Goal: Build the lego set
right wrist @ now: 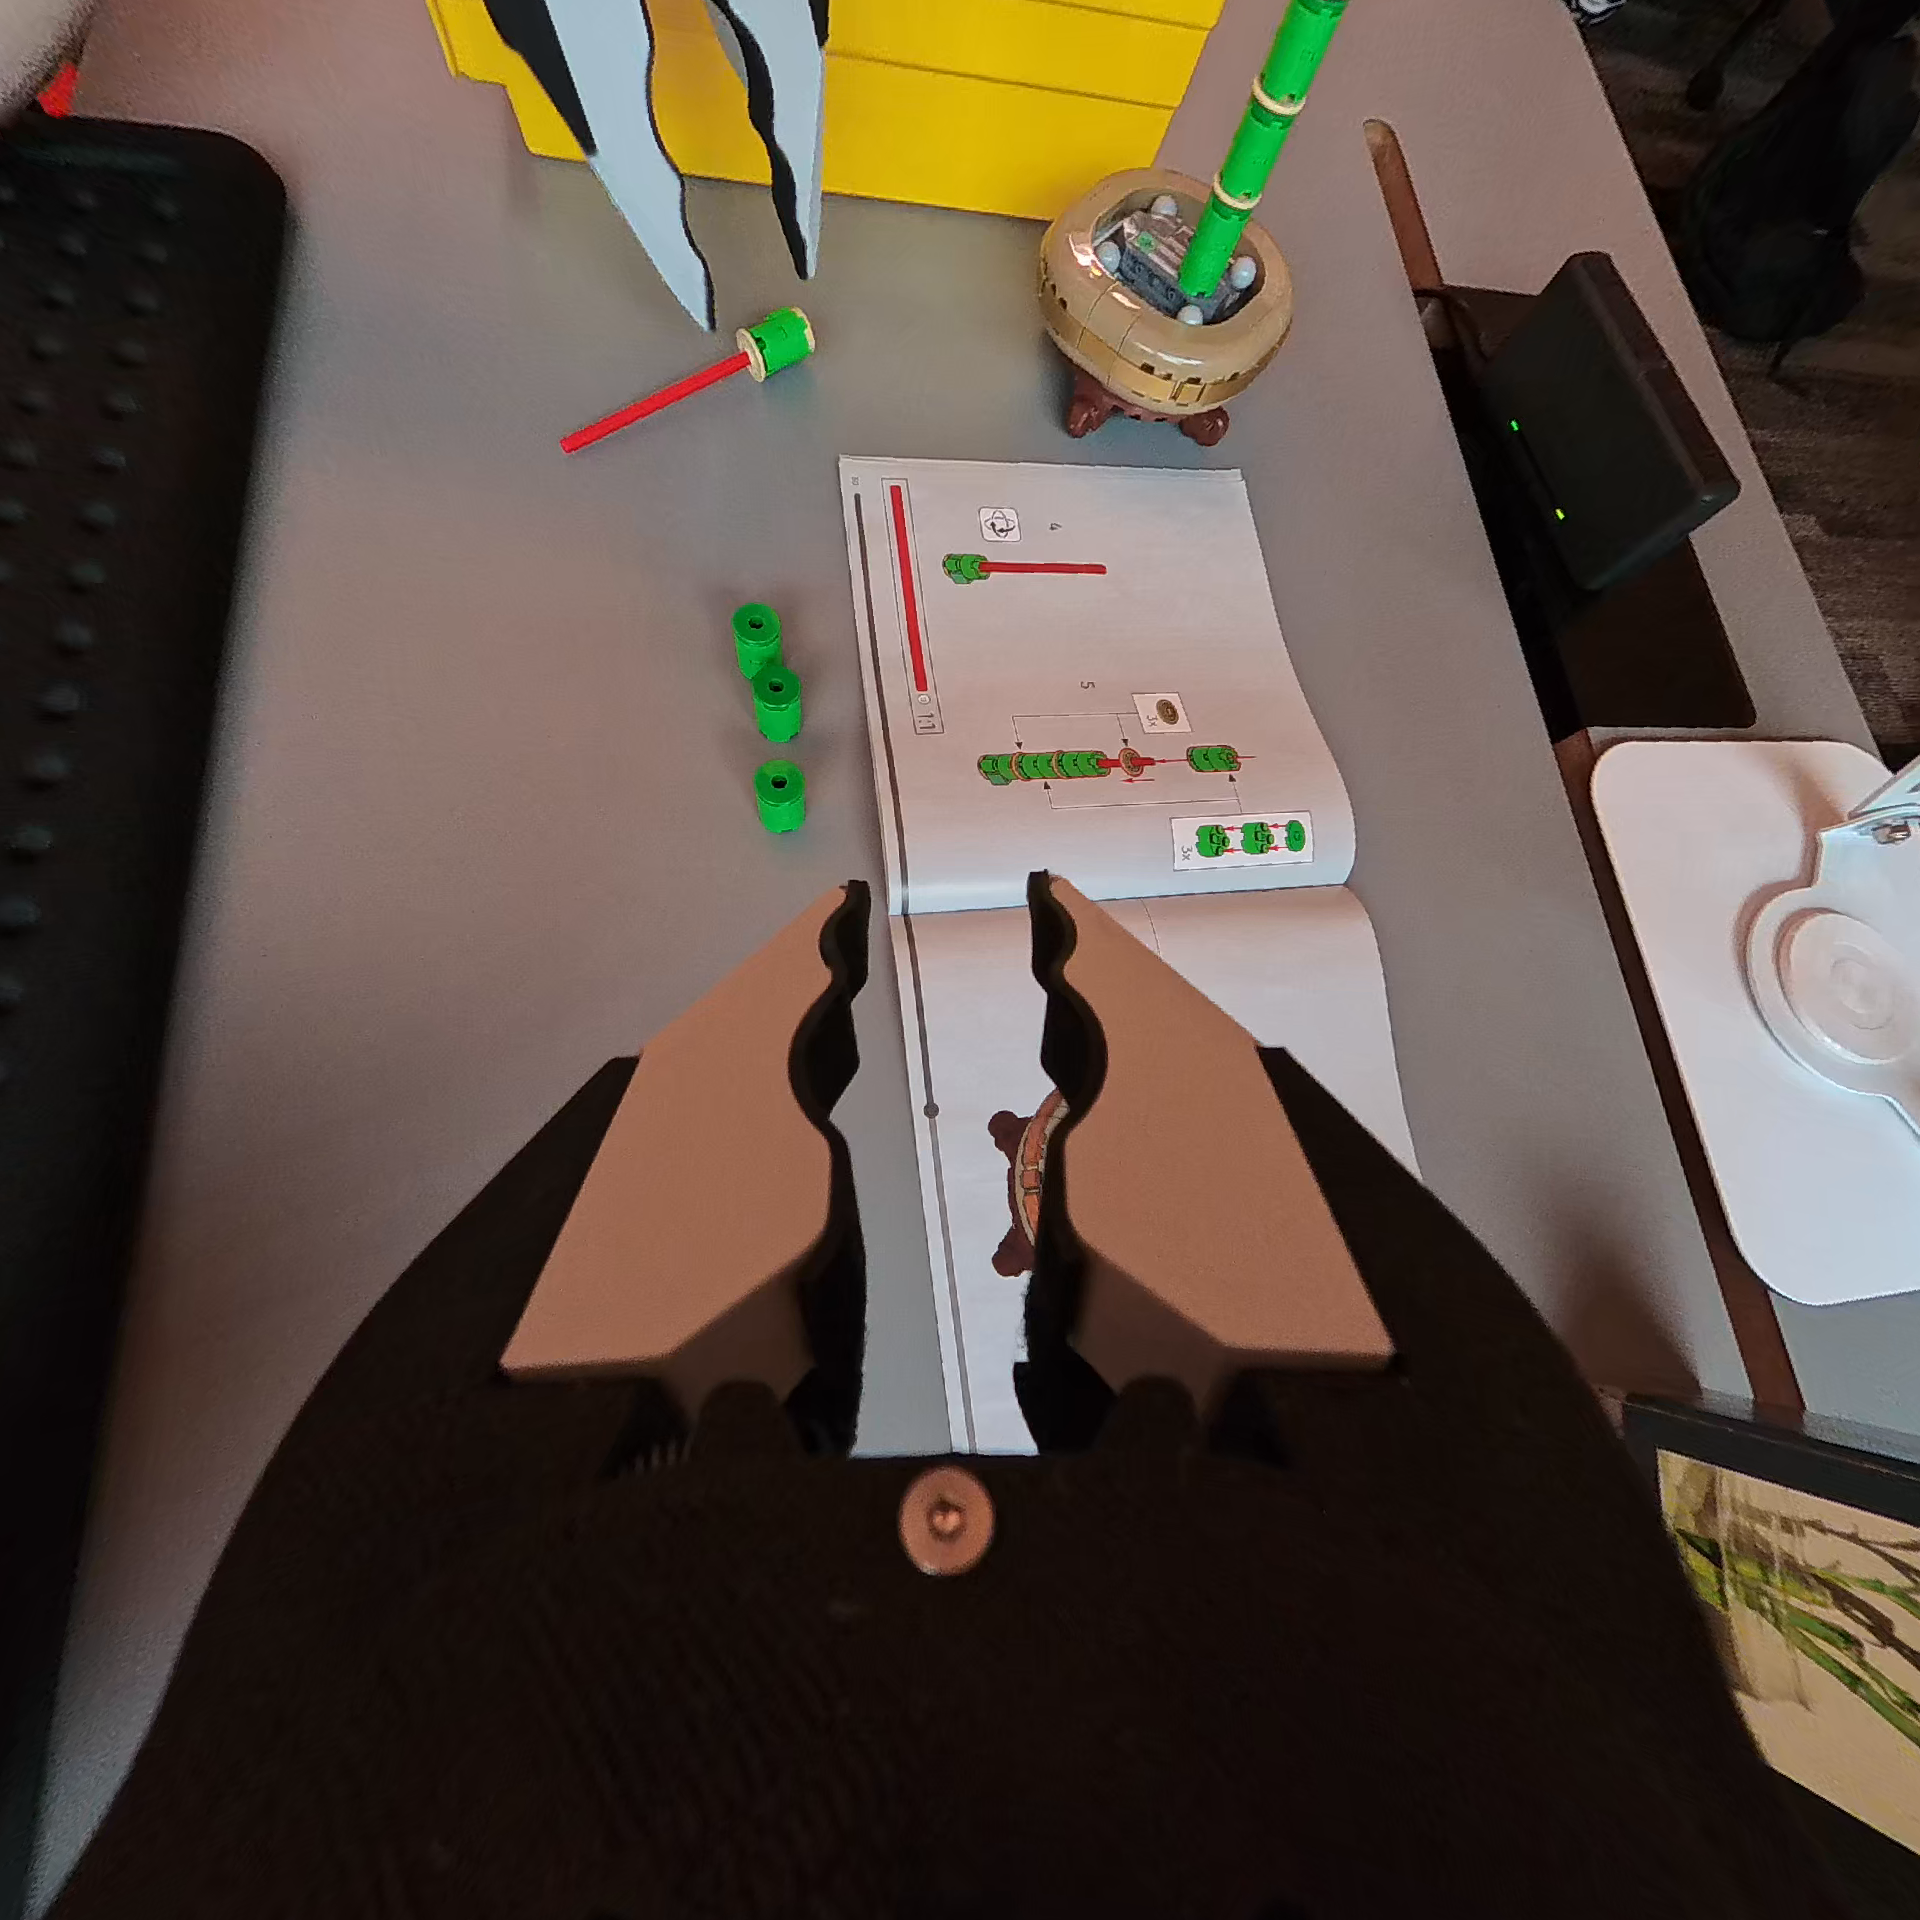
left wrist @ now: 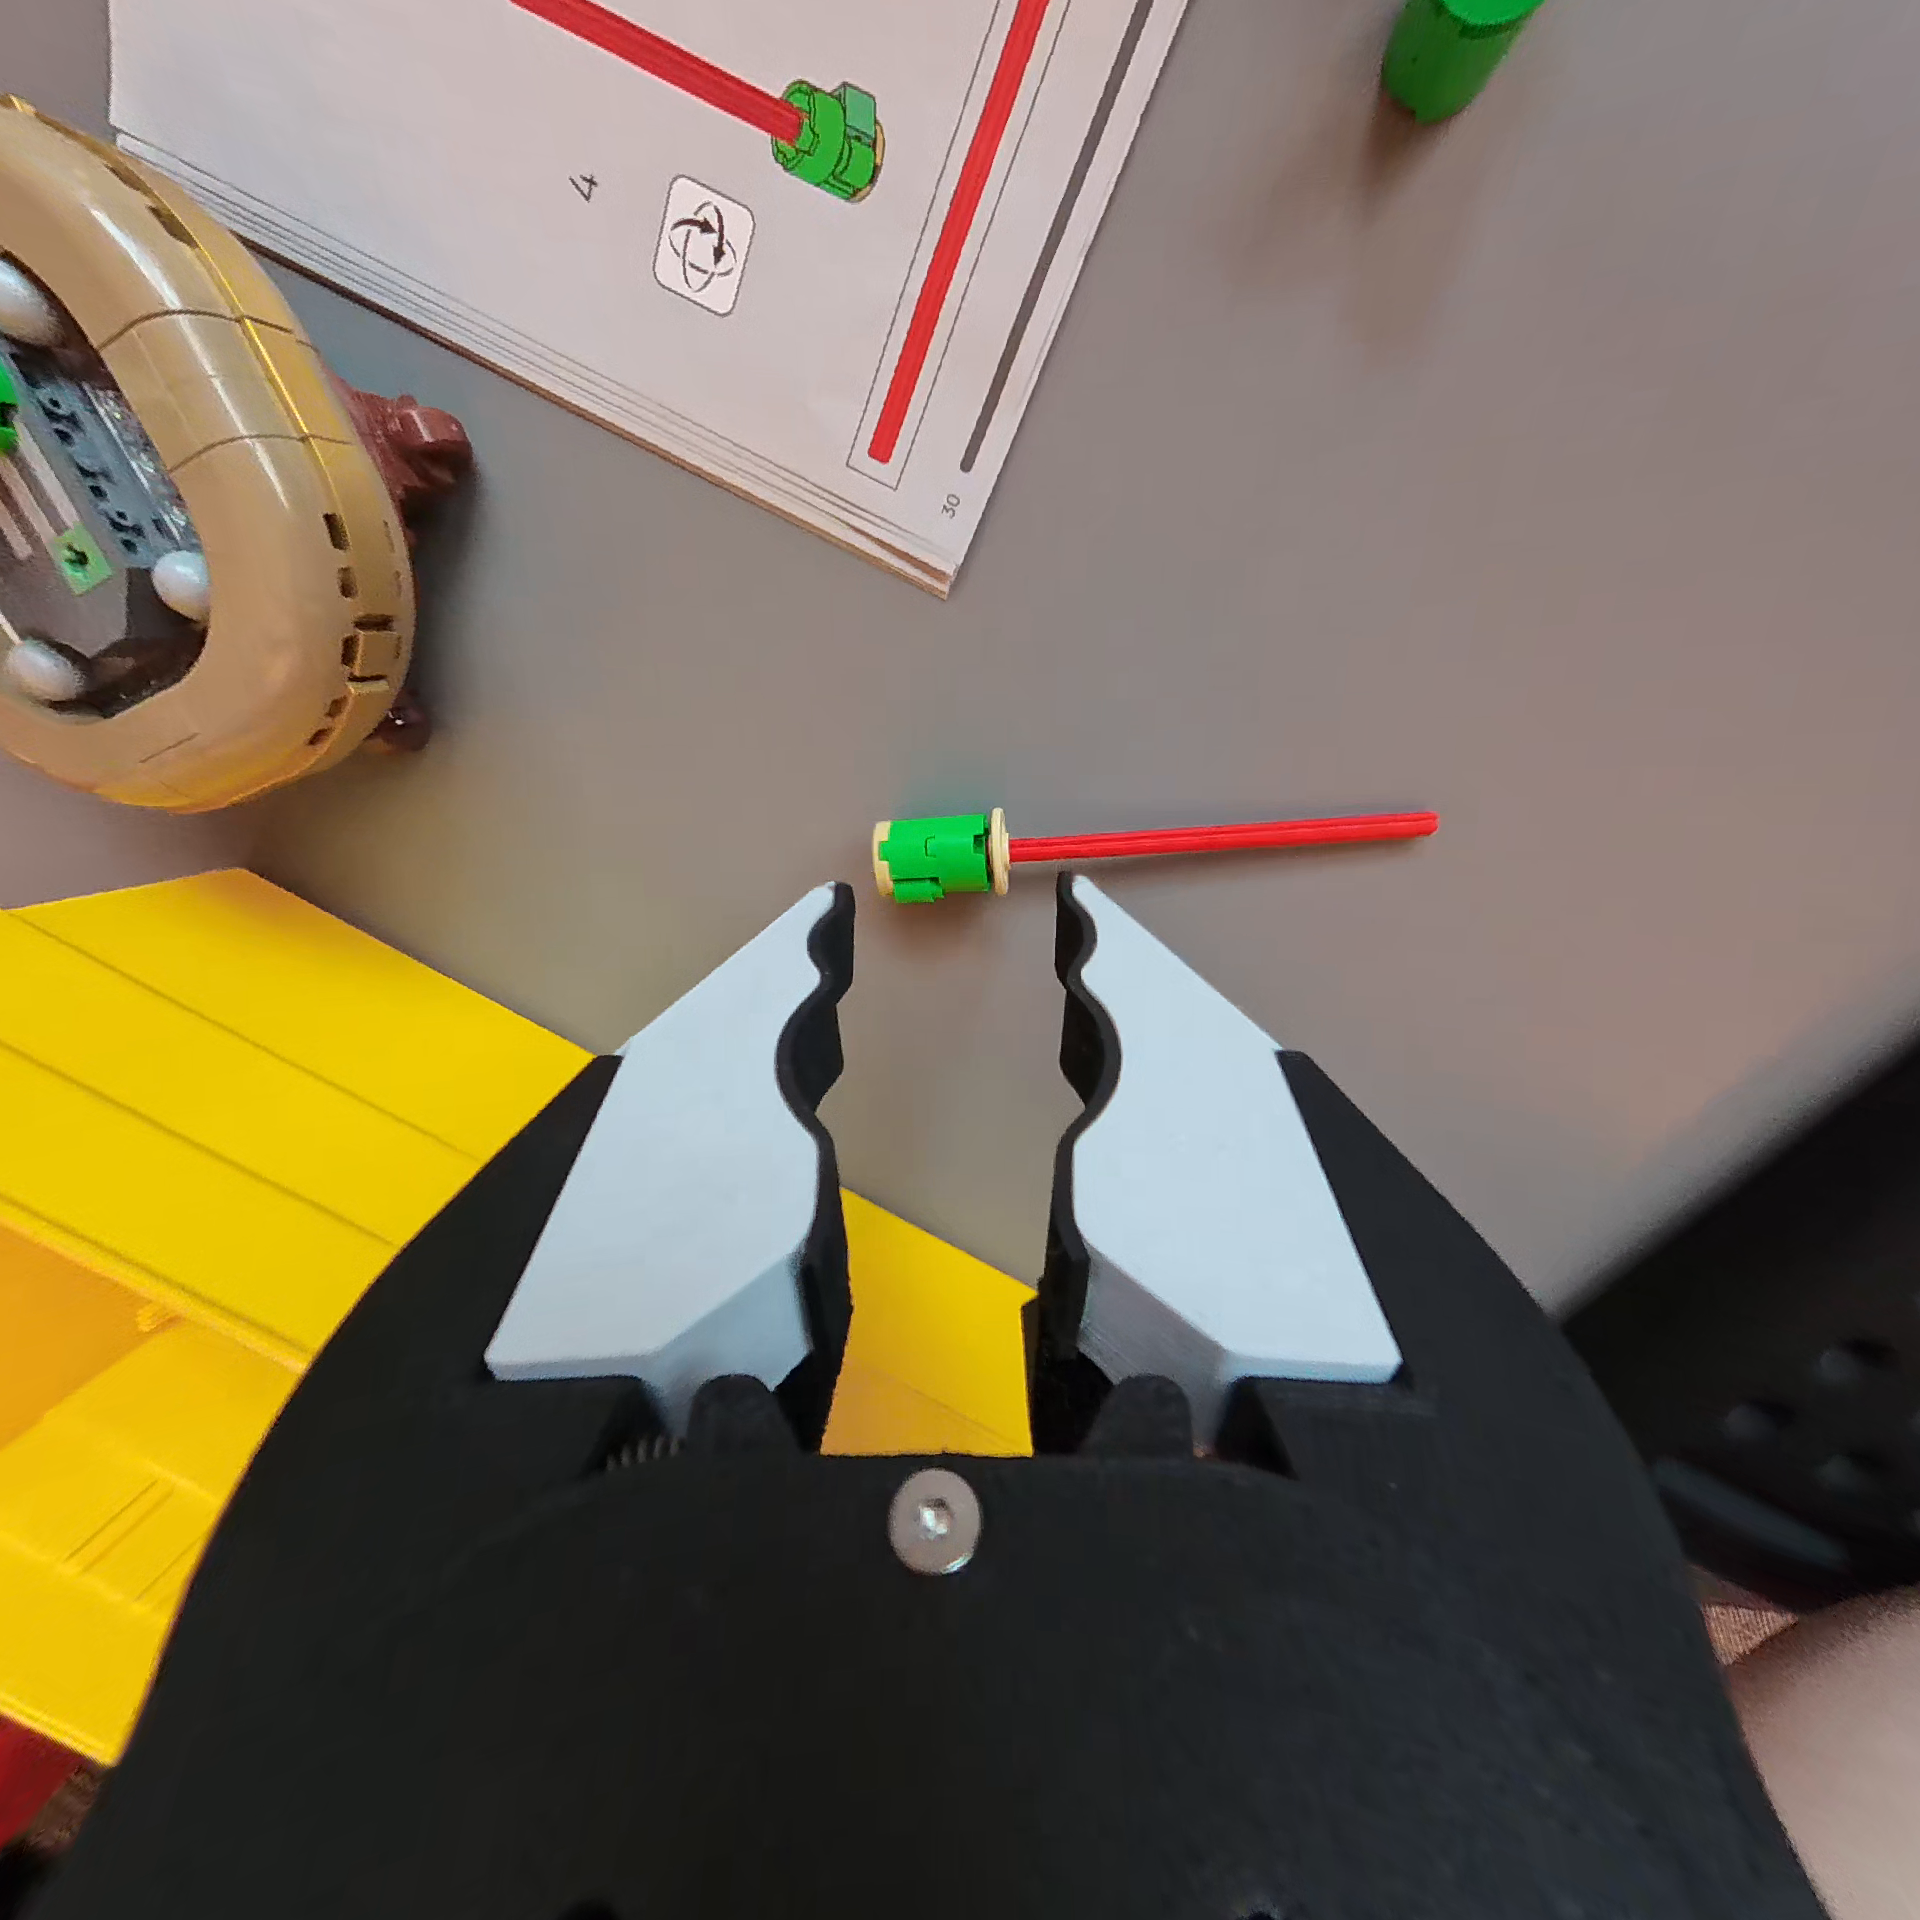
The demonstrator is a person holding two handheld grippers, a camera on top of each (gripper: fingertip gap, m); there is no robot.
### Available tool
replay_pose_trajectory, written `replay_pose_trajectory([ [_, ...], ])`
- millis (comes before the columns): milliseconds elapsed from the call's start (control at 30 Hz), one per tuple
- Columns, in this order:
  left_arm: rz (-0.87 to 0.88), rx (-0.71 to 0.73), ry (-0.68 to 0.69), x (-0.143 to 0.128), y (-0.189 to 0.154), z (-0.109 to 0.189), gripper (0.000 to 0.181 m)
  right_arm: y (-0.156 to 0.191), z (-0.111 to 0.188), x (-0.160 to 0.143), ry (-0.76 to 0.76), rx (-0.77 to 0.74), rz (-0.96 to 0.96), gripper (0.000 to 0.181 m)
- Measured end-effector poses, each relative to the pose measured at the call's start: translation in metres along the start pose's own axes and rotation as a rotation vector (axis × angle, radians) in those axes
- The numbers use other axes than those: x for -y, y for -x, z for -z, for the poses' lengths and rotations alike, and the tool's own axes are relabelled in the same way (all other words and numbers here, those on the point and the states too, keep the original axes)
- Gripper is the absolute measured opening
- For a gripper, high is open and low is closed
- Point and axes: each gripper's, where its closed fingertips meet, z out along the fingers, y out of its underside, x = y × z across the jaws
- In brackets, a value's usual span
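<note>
A red axle (left wrist: 1221, 836) with a green and tan end piece (left wrist: 940, 855) lies on the grey table; it also shows in the right wrist view (right wrist: 655, 403). My left gripper (left wrist: 954, 902) is open and empty, its tips just short of the green end piece; the right wrist view also shows it (right wrist: 758, 301). My right gripper (right wrist: 945, 894) is open and empty above the open instruction booklet (right wrist: 1091, 675). Three green round bricks (right wrist: 774, 707) stand left of the booklet. A tan pot model (right wrist: 1164, 301) holds a green stalk (right wrist: 1252, 145).
A yellow box (left wrist: 208, 1122) lies left of my left gripper and at the table's far edge (right wrist: 987, 104). A black studded mat (right wrist: 104, 520) sits at the left. A black device (right wrist: 1590, 436) and a white tray (right wrist: 1745, 997) lie at the right. The gap from one gripper's tips to the other's is roughly 30 centimetres. The black device (right wrist: 1590, 436) is about 35 centimetres from my left fingertips.
</note>
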Motion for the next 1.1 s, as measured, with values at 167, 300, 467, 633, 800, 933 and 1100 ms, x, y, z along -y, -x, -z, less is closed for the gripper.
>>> replay_pose_trajectory([
  [167, -0.022, -0.034, 0.03, -0.009, 0.0, 0.002, 0.037, 0.0, -0.001, -0.003, 0.015, 0.001, 0.002, 0.031],
  [300, -0.052, -0.049, 0.049, -0.01, -0.003, -0.001, 0.04, 0.0, -0.001, -0.003, 0.016, 0.002, 0.002, 0.031],
  [467, -0.067, -0.026, 0.075, -0.008, 0.001, -0.009, 0.042, 0.001, -0.002, -0.006, 0.031, -0.001, 0.007, 0.031],
  [633, -0.092, -0.033, 0.1, -0.005, 0.002, -0.016, 0.041, 0.001, -0.001, -0.006, 0.031, -0.001, 0.01, 0.031],
  [800, -0.099, -0.042, 0.122, -0.007, 0.001, -0.021, 0.035, 0.0, 0.0, -0.008, 0.035, 0.0, 0.007, 0.03],
  [933, -0.095, -0.053, 0.123, -0.008, 0.0, -0.021, 0.028, 0.0, -0.001, -0.008, 0.039, 0.001, 0.009, 0.03],
  [1100, -0.034, -0.026, 0.082, -0.003, 0.006, -0.018, 0.025, -0.001, -0.001, -0.01, 0.045, -0.003, 0.012, 0.03],
])
